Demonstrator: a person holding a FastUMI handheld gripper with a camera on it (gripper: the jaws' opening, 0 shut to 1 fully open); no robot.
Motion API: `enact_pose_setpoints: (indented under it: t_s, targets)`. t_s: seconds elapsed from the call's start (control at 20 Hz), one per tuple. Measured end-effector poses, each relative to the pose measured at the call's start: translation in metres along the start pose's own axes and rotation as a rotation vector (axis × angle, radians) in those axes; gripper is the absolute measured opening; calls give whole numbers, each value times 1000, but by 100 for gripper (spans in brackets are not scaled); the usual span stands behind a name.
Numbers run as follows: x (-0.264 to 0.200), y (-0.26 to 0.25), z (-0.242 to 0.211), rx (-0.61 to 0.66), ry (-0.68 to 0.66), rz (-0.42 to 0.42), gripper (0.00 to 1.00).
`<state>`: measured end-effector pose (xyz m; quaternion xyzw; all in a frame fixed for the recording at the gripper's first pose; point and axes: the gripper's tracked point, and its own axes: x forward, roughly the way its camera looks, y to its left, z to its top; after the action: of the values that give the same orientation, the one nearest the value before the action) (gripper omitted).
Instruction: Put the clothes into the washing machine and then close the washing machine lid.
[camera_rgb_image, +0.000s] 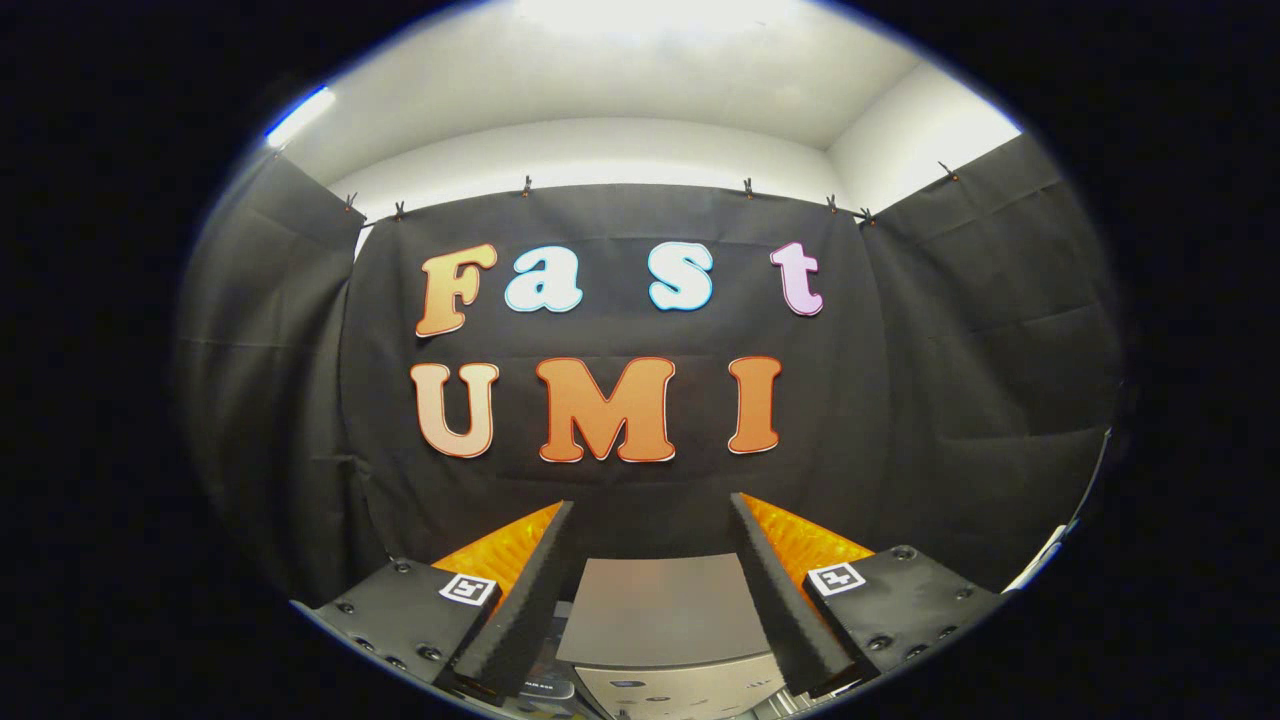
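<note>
The gripper (650, 510) is held level, facing the booth's black cloth wall (960, 380), its jaws spread wide apart with nothing between them. Low between the fingers (525, 600), just ahead of them, sits the washing machine (665, 640): a grey flat top, its lid apparently down, and a paler front panel below. White walls and ceiling (640, 90) rise above the cloth.

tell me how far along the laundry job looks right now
Nothing looks done yet. The gripper is open, its fingers spread apart with nothing held between them, pointed toward the black cloth wall. Between and just below the fingers sits the flat grey top of the washing machine; whether its lid is shut I cannot tell. No clothes are in hand, so loading them and closing the lid remain.
</note>
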<state>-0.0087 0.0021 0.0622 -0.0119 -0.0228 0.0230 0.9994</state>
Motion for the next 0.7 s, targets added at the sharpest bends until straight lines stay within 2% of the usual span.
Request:
enact_pose_setpoints:
  t_s: [0.7]
  targets:
    - [20,-26,-8,-1,31,22,98]
